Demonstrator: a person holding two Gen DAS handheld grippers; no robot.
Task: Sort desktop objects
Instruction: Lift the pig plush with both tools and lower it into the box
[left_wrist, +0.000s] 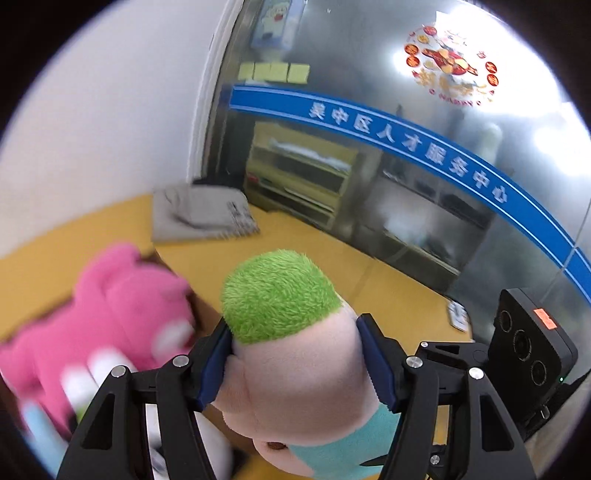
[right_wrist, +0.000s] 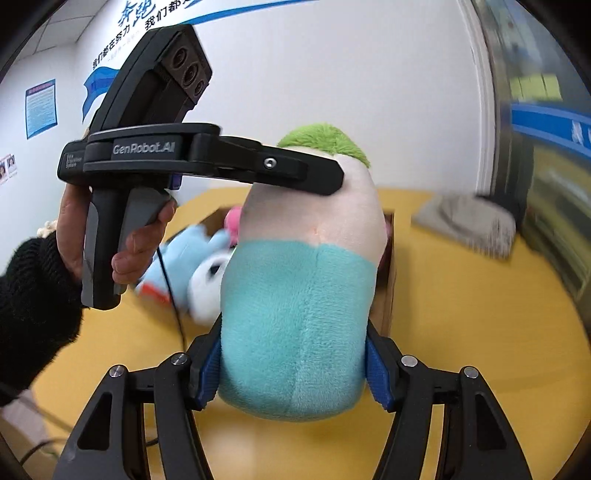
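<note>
Left tool (left_wrist: 295, 354) clamped (blue pads pressing); right tool (right_wrist: 293, 363) likewise clamped.

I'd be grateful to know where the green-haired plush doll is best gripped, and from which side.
The plush doll is long and soft, so grip it across its width at both ends: the left gripper squeezing the head just under the green hair, the right gripper squeezing the teal lower body, each from its own end.

Beside the green-haired plush doll (left_wrist: 295, 332), the pink plush bear (left_wrist: 122, 317) is smeared by motion blur; the doll hides most of the cardboard box (right_wrist: 388, 280) behind it.
</note>
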